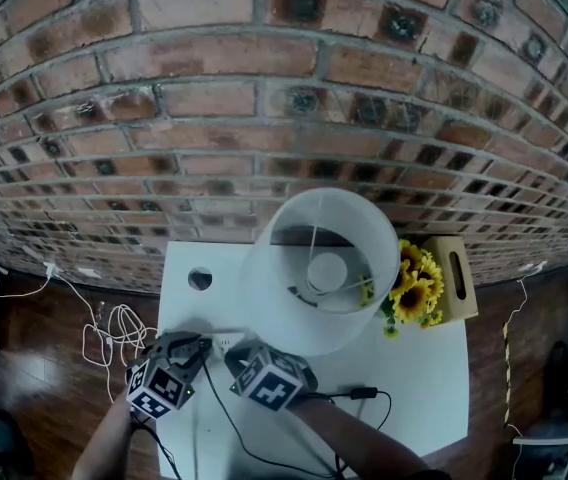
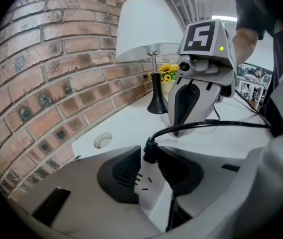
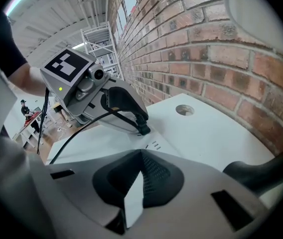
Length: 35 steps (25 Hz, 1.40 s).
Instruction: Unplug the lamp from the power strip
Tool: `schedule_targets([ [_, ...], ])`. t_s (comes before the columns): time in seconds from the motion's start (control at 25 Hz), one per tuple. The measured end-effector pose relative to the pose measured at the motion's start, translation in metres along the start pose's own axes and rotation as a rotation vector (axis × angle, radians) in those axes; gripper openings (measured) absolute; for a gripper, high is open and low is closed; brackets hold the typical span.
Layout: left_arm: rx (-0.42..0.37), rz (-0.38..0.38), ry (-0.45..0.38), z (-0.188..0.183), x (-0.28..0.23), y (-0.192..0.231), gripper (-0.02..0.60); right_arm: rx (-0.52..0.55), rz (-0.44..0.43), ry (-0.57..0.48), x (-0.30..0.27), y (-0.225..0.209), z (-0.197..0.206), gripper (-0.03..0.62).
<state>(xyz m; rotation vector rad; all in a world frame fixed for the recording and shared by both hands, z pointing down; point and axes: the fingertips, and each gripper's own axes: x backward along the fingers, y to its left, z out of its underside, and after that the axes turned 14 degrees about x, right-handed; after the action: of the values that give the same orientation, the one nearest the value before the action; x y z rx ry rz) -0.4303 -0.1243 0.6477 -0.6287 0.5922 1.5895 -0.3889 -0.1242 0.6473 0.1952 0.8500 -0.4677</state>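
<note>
Your left gripper (image 2: pixel 150 153): jaws wide, plug (image 2: pixel 150 147) between them, seated in the strip (image 2: pixel 149 190) near the table's (image 1: pixel 424 358) 8 o'clock corner. Right gripper (image 3: pixel 141 154): jaws narrow, clamped on the strip. Table edge close at 9; lamp (image 1: pixel 314 268) crowds 1; open table at 3.

This is looking like a large lab or workshop hall with a small home corner set up inside it. A brick wall (image 1: pixel 264 118) is running behind a white table (image 1: pixel 414 358), which is carrying a lamp (image 1: pixel 324 268) and sunflowers (image 1: pixel 416 286) and is standing on a dark wooden floor (image 1: pixel 54 318). Further along the wall, a bare ceiling (image 3: pixel 67 9) with beams is showing, a tall metal rack (image 3: pixel 99 41) is standing, and a person (image 3: pixel 26 111) is standing among far desks.
</note>
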Motion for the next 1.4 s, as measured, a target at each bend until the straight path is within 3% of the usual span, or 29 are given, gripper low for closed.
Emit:
schedule_targets([
  [0.36, -0.001, 0.066, -0.067, -0.012, -0.007, -0.005, 0.117, -0.067, -0.014, -0.024, 0.001, 0.000, -0.001, -0.011],
  [0.84, -0.035, 0.063, -0.084, -0.012, -0.008, -0.005, 0.118, -0.093, -0.011, -0.024, 0.001, -0.001, 0.000, -0.011],
  [1.4, 0.040, 0.124, -0.111, -0.024, -0.001, -0.009, 0.107, -0.128, -0.016, 0.023, 0.000, 0.000, 0.001, -0.011],
])
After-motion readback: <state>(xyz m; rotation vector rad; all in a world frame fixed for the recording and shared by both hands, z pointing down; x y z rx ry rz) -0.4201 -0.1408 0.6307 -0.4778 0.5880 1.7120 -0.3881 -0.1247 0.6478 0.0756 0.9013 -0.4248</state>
